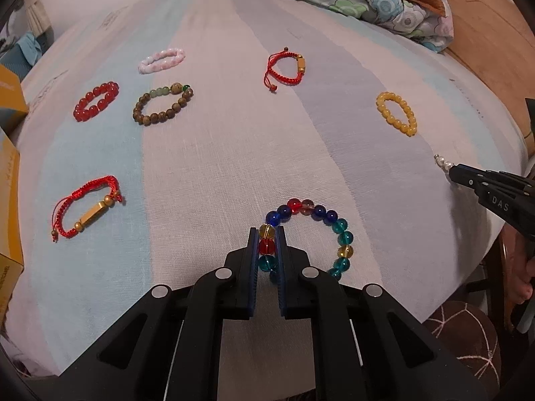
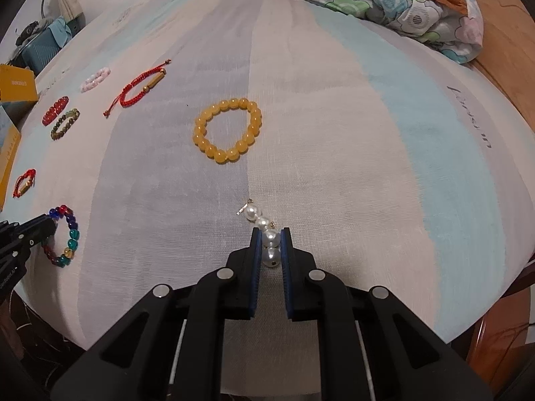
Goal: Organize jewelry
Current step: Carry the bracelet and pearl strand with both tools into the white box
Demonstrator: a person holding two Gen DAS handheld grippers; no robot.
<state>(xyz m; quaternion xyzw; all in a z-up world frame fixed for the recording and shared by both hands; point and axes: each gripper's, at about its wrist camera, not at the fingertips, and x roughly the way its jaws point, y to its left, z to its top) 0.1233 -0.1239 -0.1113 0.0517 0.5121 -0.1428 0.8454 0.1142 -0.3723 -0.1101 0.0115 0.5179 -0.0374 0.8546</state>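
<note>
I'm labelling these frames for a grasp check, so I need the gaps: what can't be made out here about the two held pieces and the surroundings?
- Multicoloured bracelet: its near beads sit behind the left gripper fingers in the left wrist view.
- Pearl piece: bracelet or short strand, cannot tell; the right gripper covers its near end.
- Yellow boxes: cut off by the left edge, print unreadable.

"DAS" stands in white on the right tongs [image 1: 449, 172]; the yellow box's [image 2: 16, 88] lettering is unreadable.

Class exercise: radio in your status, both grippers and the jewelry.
Left gripper shut on multicolor bead bracelet. Right gripper shut on pearl strand. Nothing in the way.
</note>
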